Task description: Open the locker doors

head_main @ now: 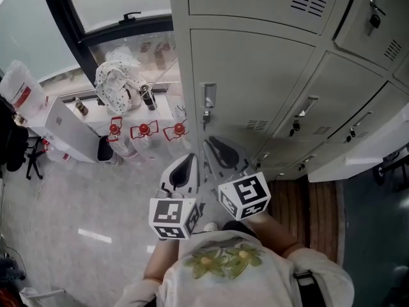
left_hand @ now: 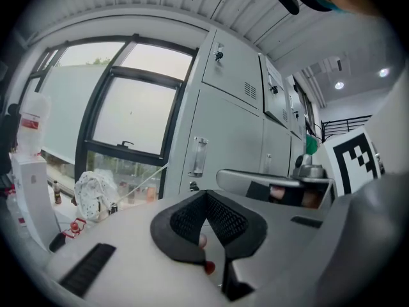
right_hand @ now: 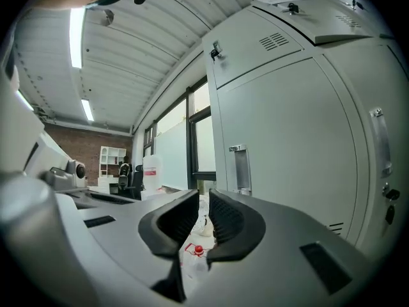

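Locker doors (head_main: 255,75) of smooth, pale-grey sheet metal stood shut in a tall bank directly ahead of both claws as I worked the rig from afar. The nearest flat, rectangular panel carried a narrow upright handle (head_main: 208,98) of bright metal set into the sheet. A small keyed lock (head_main: 206,116) sat just beneath it, and a block of slotted louvres (head_main: 257,125) was pressed in low down.

My left claw (head_main: 186,170), a rounded white plastic shell lined with black ribbed pads, pointed at that door from short of it and touched nothing. In its own view the pads met at their tips with nothing between them. My right claw (head_main: 220,151), just beside it and slightly nearer the lockers, had its two black pads all but together. Only a thin slit showed between them, and it too was empty. Each claw bore a white cube (head_main: 172,217) printed with black square markers.

Left of the lockers a black-framed window (head_main: 70,18) rose behind a crumpled white spotted bag (head_main: 118,82). Clear bottles (head_main: 144,132) with red fittings stood near the lockers' left edge on the pale, glossy floor (head_main: 77,197). A strip of brown wood planking (head_main: 313,210) lay at the lockers' foot to the right.
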`<state>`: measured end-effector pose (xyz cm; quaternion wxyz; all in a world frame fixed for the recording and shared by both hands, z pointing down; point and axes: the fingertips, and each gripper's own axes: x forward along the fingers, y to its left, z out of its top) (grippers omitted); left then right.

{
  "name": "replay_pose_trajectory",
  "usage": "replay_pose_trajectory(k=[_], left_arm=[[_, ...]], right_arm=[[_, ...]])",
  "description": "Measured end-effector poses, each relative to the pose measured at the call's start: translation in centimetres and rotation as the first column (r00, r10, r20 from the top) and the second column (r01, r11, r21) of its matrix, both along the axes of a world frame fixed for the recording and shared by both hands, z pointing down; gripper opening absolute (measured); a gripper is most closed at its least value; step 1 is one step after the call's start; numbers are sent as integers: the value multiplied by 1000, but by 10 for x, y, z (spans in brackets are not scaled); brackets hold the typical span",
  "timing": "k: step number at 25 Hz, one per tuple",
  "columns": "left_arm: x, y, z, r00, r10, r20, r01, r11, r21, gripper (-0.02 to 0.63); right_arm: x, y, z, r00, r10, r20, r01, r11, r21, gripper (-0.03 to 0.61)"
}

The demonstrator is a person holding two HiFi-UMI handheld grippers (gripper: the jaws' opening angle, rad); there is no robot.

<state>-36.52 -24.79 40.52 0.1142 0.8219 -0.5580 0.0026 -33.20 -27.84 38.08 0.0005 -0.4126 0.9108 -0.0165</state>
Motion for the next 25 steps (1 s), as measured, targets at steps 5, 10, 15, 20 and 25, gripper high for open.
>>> replay_pose_trajectory(k=[5, 10, 15, 20, 25], left_arm=[[-15, -5, 6, 999, -30, -12, 30, 1000, -6, 29], [-14, -8, 9, 1000, -23, -16, 23, 1000, -12, 29], [-17, -12, 7, 1000, -23, -17, 23, 1000, -9, 29], [-20, -14, 9, 1000, -29, -11, 29, 999, -14, 29], [-22, -15, 11, 999, -34, -10, 34, 999, -19, 29]], right_arm=[[-15, -15, -6, 1000, -29, -7, 29, 999, 15, 120], [-17, -32, -7, 999, -7, -34, 7, 1000, 22, 139], [-18, -51, -10, 999, 20, -36, -19, 999, 26, 151], [-19, -69, -10, 998, 44, -49, -42, 999, 31, 158], [-20, -87, -5, 996, 73, -51, -73, 997, 9, 158]])
